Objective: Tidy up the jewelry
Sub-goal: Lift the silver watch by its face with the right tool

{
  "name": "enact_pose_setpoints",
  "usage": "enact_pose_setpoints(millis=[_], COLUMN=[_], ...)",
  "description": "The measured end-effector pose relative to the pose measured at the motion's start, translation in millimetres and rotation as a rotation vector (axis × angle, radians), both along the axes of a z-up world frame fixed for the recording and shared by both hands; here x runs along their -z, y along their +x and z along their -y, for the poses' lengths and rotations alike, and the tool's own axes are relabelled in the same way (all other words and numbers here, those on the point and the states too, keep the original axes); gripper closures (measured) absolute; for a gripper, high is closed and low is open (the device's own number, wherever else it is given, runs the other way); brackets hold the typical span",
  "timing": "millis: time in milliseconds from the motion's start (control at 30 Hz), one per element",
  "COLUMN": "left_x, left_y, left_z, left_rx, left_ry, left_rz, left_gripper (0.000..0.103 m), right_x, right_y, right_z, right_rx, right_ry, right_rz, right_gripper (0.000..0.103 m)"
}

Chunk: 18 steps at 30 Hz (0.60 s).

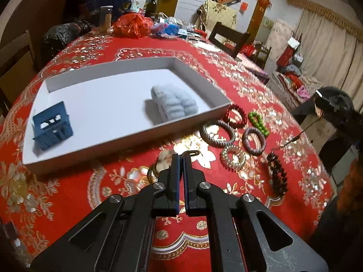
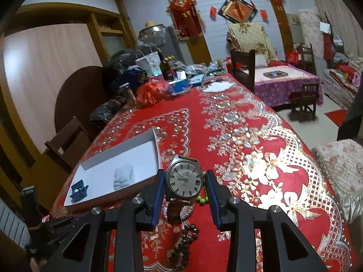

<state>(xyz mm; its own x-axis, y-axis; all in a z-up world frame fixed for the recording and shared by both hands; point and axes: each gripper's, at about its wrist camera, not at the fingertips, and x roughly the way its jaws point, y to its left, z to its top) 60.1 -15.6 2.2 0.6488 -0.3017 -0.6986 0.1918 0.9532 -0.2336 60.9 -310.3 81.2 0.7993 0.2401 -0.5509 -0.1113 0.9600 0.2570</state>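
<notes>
My right gripper (image 2: 185, 174) is shut on a silver-faced wristwatch (image 2: 184, 180), held above the red tablecloth with its brown strap hanging down. My left gripper (image 1: 182, 156) is shut; a small dark hook (image 1: 192, 152) shows at its tips, and I cannot tell whether it is held. A gold bangle (image 1: 152, 171) lies partly hidden behind the left finger. Right of the tips lie several bracelets: dark red beads (image 1: 236, 115), green beads (image 1: 258, 123), a grey braided ring (image 1: 217, 132), a spiral hair tie (image 1: 233, 157) and brown beads (image 1: 276, 174). The white tray (image 1: 127, 140) holds a blue clip (image 1: 53, 128) and a pale blue scrunchie (image 1: 174, 103).
The far end of the table holds a red plastic bag (image 1: 132, 25), a jar (image 1: 105, 19), a dark bottle (image 2: 165, 66) and black bags. Wooden chairs (image 2: 68, 142) stand along the left side. A padded seat (image 2: 342, 165) sits by the table's right edge.
</notes>
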Motion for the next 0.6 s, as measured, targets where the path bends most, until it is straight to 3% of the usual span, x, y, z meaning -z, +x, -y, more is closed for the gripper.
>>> enact_pose_setpoints(millis=[133, 300, 600], left_x=[-13.5, -30.1, -53.5], left_y=[-4.9, -8.4, -15.4], left_z=[-11.2, -19.4, -25.0], left_rx=[-0.001, 0.019, 0.040], left_ry=[-0.042, -0.072, -0.076], left_rz=[0.037, 0.071, 0.117], left_gripper=[0.102, 0.102, 0.102], right_x=[-3.7, 6.0, 9.8], right_y=[-3.3, -0.3, 1.3], right_z=[-4.7, -16.7, -20.5], right_rx=[-0.025, -0.043, -0.061], right_ry=[0.005, -0.037, -0.040], right_rz=[0.021, -0.024, -0.031], right_gripper=[0.069, 0.069, 0.069])
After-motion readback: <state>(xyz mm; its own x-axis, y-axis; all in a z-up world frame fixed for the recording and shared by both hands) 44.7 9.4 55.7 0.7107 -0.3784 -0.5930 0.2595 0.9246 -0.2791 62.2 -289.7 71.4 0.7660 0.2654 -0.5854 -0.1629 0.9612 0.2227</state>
